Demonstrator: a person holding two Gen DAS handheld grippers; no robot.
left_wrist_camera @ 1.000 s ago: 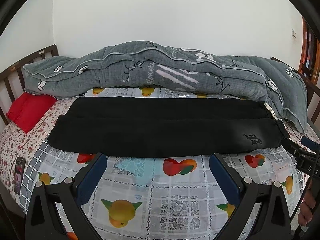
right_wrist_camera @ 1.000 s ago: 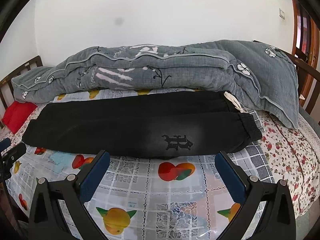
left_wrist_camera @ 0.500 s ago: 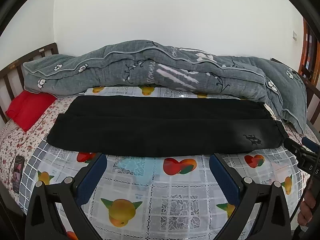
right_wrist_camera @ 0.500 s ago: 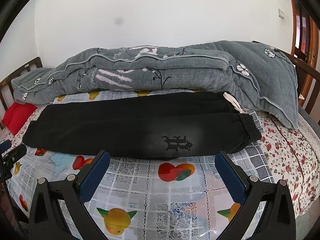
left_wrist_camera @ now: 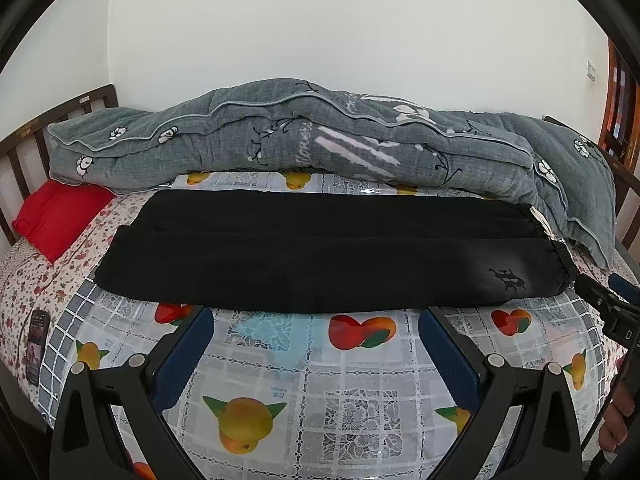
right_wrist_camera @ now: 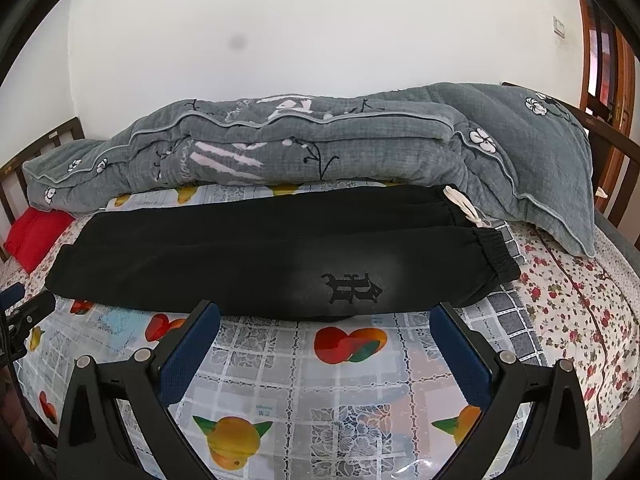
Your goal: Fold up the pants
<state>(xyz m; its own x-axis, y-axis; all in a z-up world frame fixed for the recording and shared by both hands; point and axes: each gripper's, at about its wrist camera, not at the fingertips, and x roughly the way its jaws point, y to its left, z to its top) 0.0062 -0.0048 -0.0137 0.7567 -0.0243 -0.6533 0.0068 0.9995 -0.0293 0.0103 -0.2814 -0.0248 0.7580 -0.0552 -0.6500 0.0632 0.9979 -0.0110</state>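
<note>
Both the left gripper (left_wrist_camera: 316,344) and right gripper (right_wrist_camera: 326,340) gaped wide, empty, low in frame; black pants (right_wrist_camera: 256,256) lay mid-frame across the bed; a single-layer pinch risked splaying the legs.

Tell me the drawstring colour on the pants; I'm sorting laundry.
White or cream drawstring at the waistband of the black pants, clearest in the right wrist view.

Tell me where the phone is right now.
The phone shows only in the left wrist view, at the far left edge of the bed, lying on the flowered sheet below the red pillow, left of the black pants.
</note>
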